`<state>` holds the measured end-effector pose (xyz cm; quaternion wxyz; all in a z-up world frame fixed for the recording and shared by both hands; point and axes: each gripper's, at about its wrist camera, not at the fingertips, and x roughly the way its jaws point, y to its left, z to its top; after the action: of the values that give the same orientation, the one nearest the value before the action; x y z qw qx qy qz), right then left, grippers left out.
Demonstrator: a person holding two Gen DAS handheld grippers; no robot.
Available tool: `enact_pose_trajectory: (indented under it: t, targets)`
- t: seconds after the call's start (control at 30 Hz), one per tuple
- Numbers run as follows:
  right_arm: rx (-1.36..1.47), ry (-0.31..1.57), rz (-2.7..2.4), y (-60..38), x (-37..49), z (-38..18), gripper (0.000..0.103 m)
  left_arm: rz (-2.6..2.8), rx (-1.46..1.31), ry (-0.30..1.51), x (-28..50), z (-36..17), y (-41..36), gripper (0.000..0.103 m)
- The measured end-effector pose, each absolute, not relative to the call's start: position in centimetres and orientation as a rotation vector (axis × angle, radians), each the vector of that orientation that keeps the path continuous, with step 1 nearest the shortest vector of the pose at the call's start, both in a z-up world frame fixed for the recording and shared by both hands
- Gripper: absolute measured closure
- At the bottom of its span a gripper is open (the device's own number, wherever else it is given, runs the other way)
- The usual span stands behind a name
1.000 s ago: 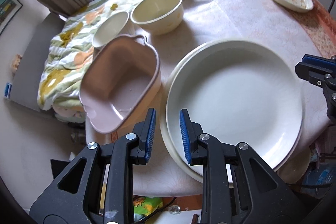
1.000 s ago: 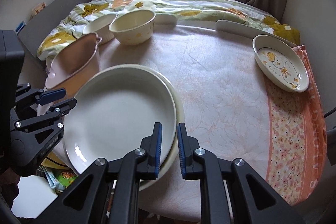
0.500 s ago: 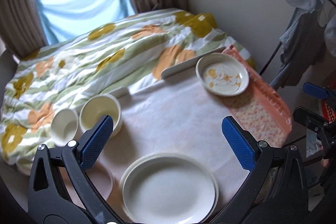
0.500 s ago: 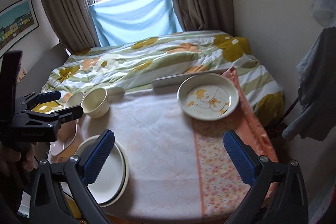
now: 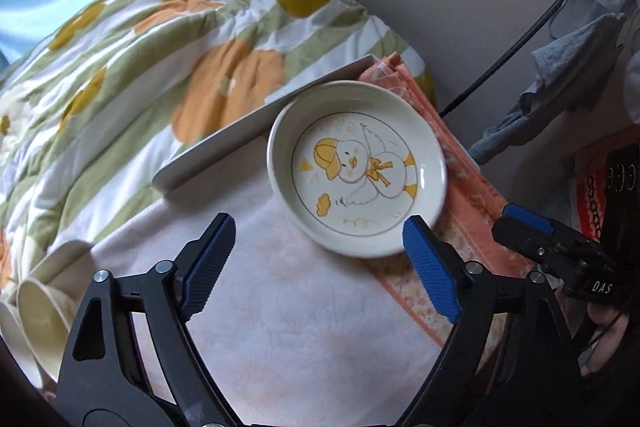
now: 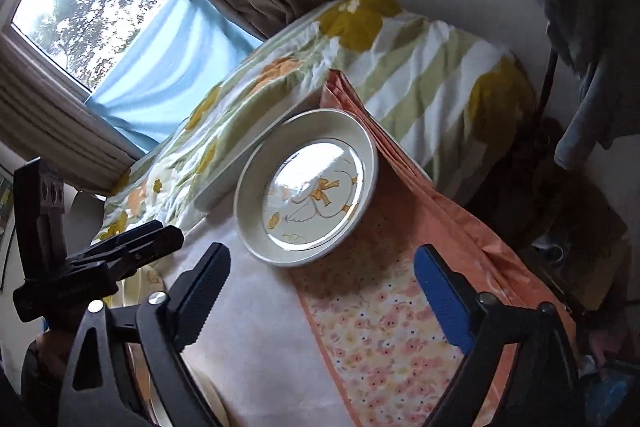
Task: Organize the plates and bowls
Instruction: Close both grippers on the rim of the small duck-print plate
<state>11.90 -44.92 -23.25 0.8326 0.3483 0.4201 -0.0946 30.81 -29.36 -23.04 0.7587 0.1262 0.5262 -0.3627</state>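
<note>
At the near left edge two cream bowls [image 5: 38,311] sit on the counter [image 5: 304,339]. The left hand-held gripper [image 5: 320,259] and right hand-held gripper [image 6: 324,281] have both just been narrowing, still wide apart and empty, short of the duck-printed plate [image 5: 356,167] at the far right.

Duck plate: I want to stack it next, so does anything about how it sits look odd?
The duck plate sits half on the orange floral cloth, close to the table's far corner. No chips, cracks or spills show.
</note>
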Motion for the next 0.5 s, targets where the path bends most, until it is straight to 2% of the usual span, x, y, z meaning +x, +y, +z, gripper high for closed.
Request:
enact_pose_trajectory:
  t: [0.1,0.23,0.37,0.43,0.5]
  targets:
    - [0.781,0.93,-0.203,-46.2,14.0,-26.1,0.035,-0.779,0.279,1.213,33.7,-26.0,-31.2,0.036]
    - [0.832,0.945,-0.22,-47.2,15.5,-28.8,0.047,-0.763,0.292,1.256,36.2,-28.6,-32.7,0.047]
    - [0.836,0.936,-0.232,-47.7,16.2,-29.2,0.057,-0.75,0.302,1.29,37.8,-30.0,-33.5,0.061]
    - [0.828,0.934,-0.236,-47.7,16.6,-29.2,0.072,-0.757,0.32,1.303,38.0,-30.5,-34.0,0.068]
    - [0.825,0.942,-0.25,-47.8,17.1,-29.5,0.077,-0.747,0.346,1.287,37.9,-30.6,-34.2,0.078]
